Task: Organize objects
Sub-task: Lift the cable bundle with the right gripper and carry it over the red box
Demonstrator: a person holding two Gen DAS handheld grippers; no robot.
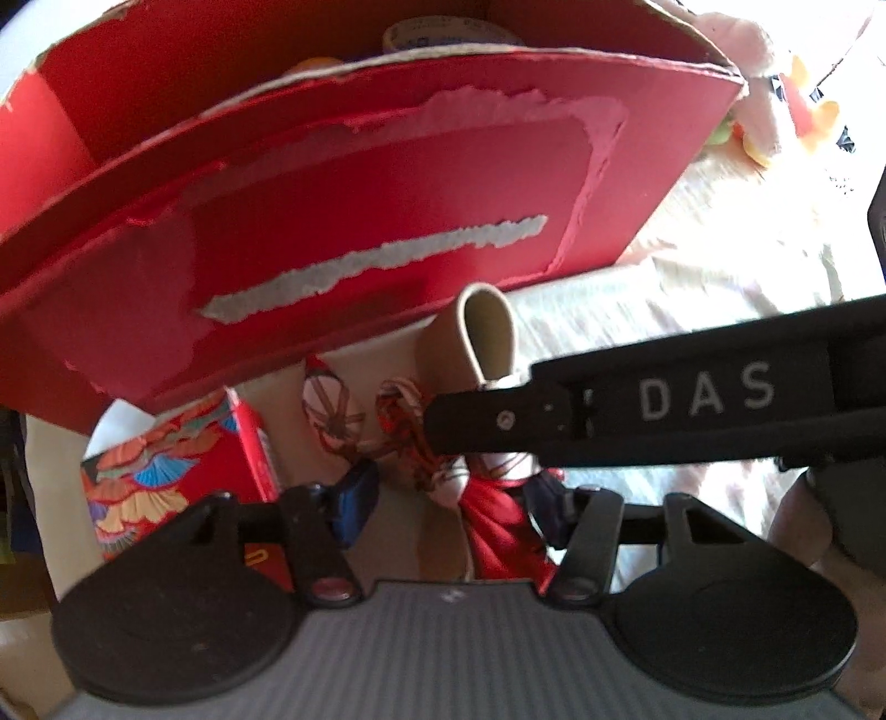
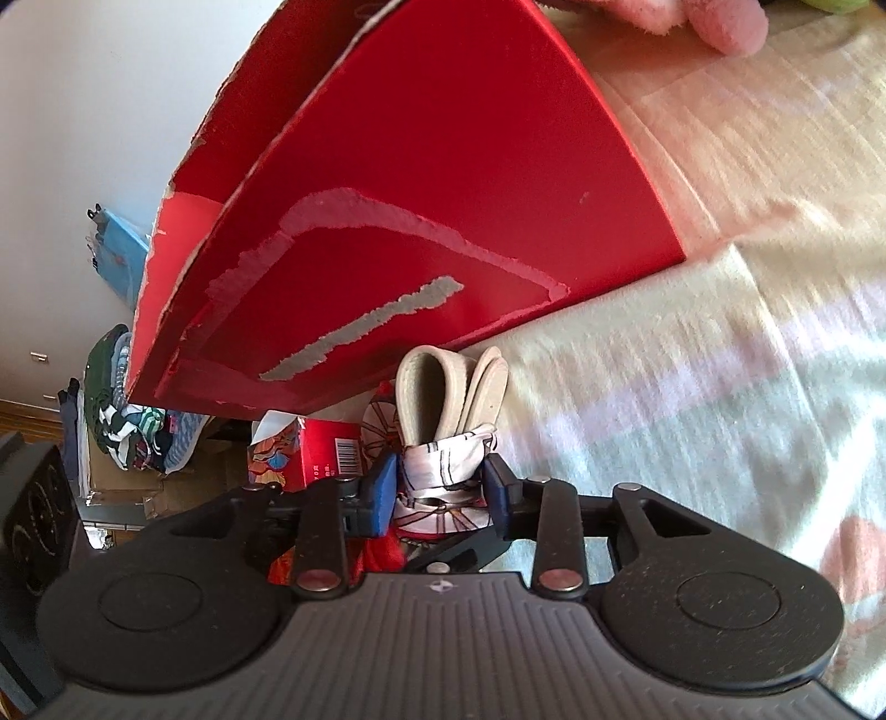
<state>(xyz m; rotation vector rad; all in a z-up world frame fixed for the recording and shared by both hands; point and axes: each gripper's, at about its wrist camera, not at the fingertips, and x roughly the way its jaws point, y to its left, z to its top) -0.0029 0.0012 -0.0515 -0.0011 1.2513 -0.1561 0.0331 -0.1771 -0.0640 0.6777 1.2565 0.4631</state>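
A beige leather strap folded into a loop [image 1: 487, 338] is wrapped with a red and white patterned scarf [image 1: 493, 520]. It also shows in the right wrist view, strap [image 2: 423, 387] above scarf [image 2: 443, 471]. My right gripper [image 2: 437, 487] is shut on the scarf-wrapped bundle; its black body crosses the left wrist view [image 1: 664, 399]. My left gripper [image 1: 448, 493] sits around the scarf's red lower part, blue pads apart, right pad touching the cloth. A big red cardboard box [image 1: 360, 221] with torn paper stands right behind the bundle, also in the right view [image 2: 415, 194].
A small red patterned carton [image 1: 177, 471] lies left of the bundle [image 2: 310, 448]. A tape roll [image 1: 443, 30] peeks from the big box. Pink plush toys [image 1: 775, 94] lie at the back right on the pale checked bedcover [image 2: 720, 332]. Clothes pile [image 2: 127, 399] on the floor at left.
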